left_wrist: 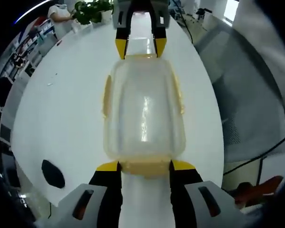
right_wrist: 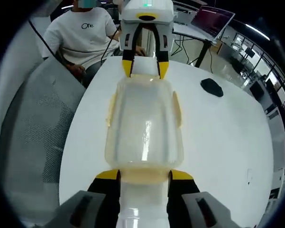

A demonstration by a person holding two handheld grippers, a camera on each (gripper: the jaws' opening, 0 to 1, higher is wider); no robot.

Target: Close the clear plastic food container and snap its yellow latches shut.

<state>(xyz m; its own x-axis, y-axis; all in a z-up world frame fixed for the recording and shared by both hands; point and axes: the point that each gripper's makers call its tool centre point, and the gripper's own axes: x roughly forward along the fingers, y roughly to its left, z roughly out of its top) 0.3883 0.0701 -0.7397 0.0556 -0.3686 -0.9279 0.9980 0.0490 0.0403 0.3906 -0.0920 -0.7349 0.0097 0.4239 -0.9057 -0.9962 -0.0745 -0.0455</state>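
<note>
White bench [left_wrist: 61,123] carries the clear container [left_wrist: 143,114], lid on, lying lengthwise between both claws; left claw [left_wrist: 144,166] and right claw [right_wrist: 144,175] each stand apart, straddling an end yellow latch [left_wrist: 144,167]; uneven pressing would likely skid the container or leave a latch unsnapped.

"one" on a person's white shirt [right_wrist: 87,26].

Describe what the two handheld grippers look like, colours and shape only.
Both match. The left gripper has two black jaws with yellow tips rising from pale grey housings with dark slots. The right gripper looks the same. Seen from opposite, each body is white and grey; the left gripper's shows a green light.
</note>
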